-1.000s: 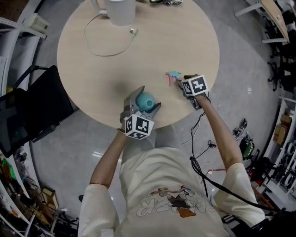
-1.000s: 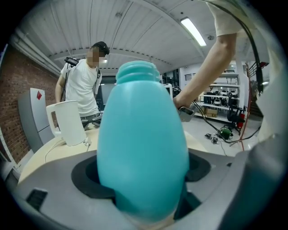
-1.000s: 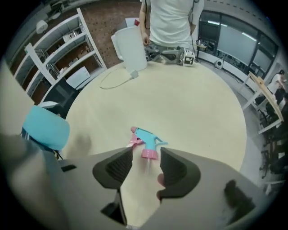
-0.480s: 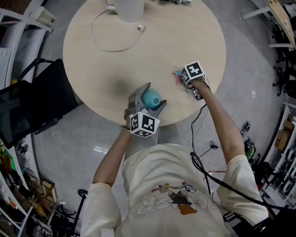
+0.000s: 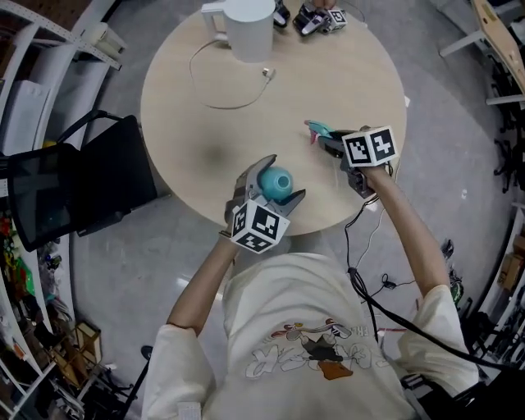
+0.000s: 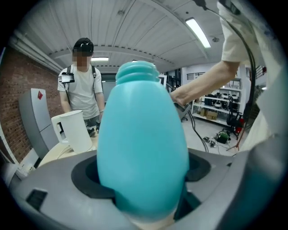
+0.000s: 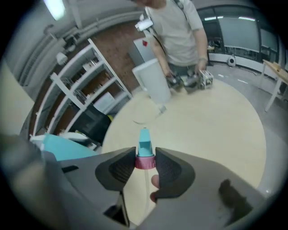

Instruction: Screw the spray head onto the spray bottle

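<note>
A teal spray bottle [image 5: 276, 182] stands upright between the jaws of my left gripper [image 5: 276, 185], above the near edge of the round table [image 5: 221, 139]. In the left gripper view the bottle [image 6: 141, 143] fills the middle, its bare threaded neck [image 6: 137, 72] on top, and the left gripper [image 6: 143, 182] is shut on its lower body. My right gripper [image 5: 330, 143] holds the spray head [image 5: 317, 130] to the bottle's right, above the table. Its jaws have just been closing, and in the right gripper view they clamp the pink collar [image 7: 145, 161] under the teal nozzle [image 7: 144, 147].
A white kettle [image 5: 248, 25] with a loose cable [image 5: 217, 82] stands at the table's far side, beside small dark devices [image 5: 318, 16]. A person [image 6: 83, 90] stands beyond the table. A black chair [image 5: 78, 197] is at the left, shelving further left.
The right gripper has come up off the table with the spray head in its jaws. The left gripper has risen a little with the bottle.
</note>
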